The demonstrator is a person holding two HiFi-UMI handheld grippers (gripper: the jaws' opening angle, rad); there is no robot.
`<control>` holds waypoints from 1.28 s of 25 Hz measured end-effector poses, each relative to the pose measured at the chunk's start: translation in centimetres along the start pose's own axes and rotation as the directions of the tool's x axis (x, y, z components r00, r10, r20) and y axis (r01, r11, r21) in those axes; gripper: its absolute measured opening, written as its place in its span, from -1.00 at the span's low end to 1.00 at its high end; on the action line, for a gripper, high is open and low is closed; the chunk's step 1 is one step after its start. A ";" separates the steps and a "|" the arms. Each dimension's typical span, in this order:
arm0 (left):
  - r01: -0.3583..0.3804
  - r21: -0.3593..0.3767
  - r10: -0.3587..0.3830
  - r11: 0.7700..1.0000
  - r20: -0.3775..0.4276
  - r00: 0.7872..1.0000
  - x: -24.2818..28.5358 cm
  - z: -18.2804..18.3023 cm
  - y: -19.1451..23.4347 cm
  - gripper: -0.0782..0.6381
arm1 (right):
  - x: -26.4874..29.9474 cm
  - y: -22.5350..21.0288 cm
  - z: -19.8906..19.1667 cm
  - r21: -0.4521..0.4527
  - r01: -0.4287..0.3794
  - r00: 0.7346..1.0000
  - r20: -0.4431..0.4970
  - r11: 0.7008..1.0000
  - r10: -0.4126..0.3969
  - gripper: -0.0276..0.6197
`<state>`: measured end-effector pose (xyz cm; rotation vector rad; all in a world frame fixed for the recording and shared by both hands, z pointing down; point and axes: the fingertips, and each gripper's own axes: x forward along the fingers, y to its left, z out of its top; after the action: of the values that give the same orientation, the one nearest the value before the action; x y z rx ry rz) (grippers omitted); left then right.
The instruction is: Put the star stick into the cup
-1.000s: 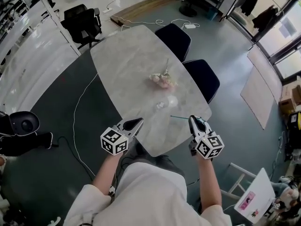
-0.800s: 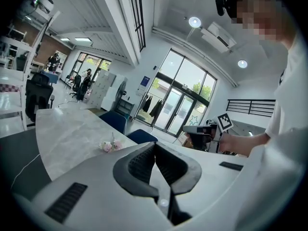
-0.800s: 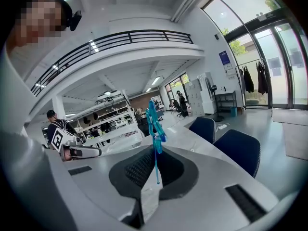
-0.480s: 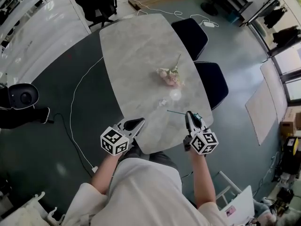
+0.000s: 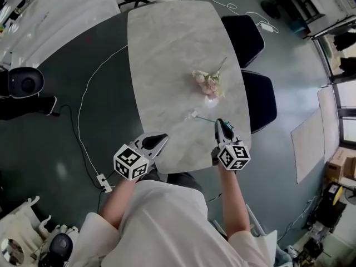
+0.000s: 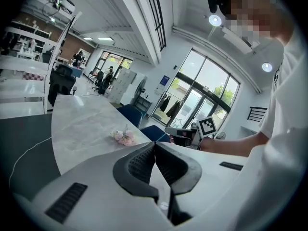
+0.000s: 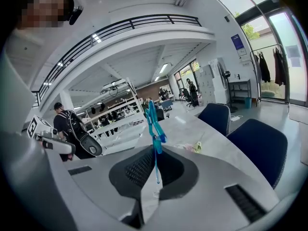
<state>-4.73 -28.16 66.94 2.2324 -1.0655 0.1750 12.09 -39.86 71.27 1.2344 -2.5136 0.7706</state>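
Note:
My right gripper [image 5: 220, 124] is shut on the star stick [image 7: 156, 160], a thin blue stick that stands up between its pads and ends in a star [image 7: 154, 118]. In the head view the stick [image 5: 204, 118] reaches left over the near end of the marble table [image 5: 167, 54], with its star [image 5: 193, 114] just short of the small clear cup [image 5: 211, 99]. The cup stands next to the pink flowers [image 5: 207, 82]. My left gripper [image 5: 161, 140] hovers at the table's near left edge, shut with nothing between its pads [image 6: 144, 160].
Two dark blue chairs [image 5: 245, 29] [image 5: 261, 99] stand along the table's right side. A white cable [image 5: 83, 110] runs over the floor on the left to a power strip [image 5: 101, 179]. The right gripper [image 6: 185, 134] shows in the left gripper view past the flowers [image 6: 124, 137].
Both grippers have come down toward the table's near end. The right one has carried the stick farther over the table, bringing the star closer to the cup. The head view has swung left.

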 end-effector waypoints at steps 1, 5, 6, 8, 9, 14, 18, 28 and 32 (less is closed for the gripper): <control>-0.006 -0.005 0.006 1.000 -0.004 1.000 0.3 -0.3 0.2 -0.72 | 0.7 -0.3 -0.4 -0.010 -0.003 1.000 -0.011 1.000 0.003 -0.87; -0.029 -0.022 0.028 0.999 -0.024 0.999 1.7 -1.7 1.0 -0.72 | 3.3 -1.5 -2.8 -0.035 -0.017 0.998 -0.063 0.999 0.014 -0.87; -0.036 -0.026 0.035 0.999 -0.028 0.999 1.9 -1.9 1.2 -0.72 | 3.9 -1.8 -3.4 -0.039 -0.018 0.997 -0.076 0.999 0.015 -0.87; -0.051 -0.036 0.049 0.998 -0.032 0.998 2.2 -2.2 1.6 -0.72 | 4.8 -2.3 -4.6 -0.048 -0.019 0.995 -0.101 0.999 0.014 -0.87; -0.058 -0.043 0.056 0.997 -0.032 0.998 2.4 -2.3 1.8 -0.72 | 5.3 -2.5 -5.2 -0.054 -0.019 0.994 -0.113 0.998 0.013 -0.87; -0.077 -0.070 0.075 0.995 -0.035 0.997 3.0 -2.9 2.2 -0.72 | 7.1 -3.5 -7.8 -0.072 -0.015 0.986 -0.168 0.997 0.002 -0.87; -0.086 -0.080 0.082 0.993 -0.045 0.996 3.5 -3.4 2.2 -0.72 | 8.1 -4.1 -9.3 -0.067 -0.010 0.981 -0.195 0.998 -0.003 -0.86; -0.109 -0.114 0.099 0.988 -0.086 0.991 3.2 -4.2 3.0 -0.72 | 9.6 -7.3 -11.0 0.047 0.079 0.971 -0.228 0.996 -0.066 -0.76; -0.111 -0.126 0.099 0.986 -0.098 0.990 2.9 -4.3 2.9 -0.72 | 9.4 -7.5 -11.8 0.077 0.087 0.965 -0.253 0.993 -0.065 -0.55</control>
<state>-4.26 -28.74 72.86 2.0331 -1.1128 0.2426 12.02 -43.36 87.81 1.1719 -2.2392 0.9609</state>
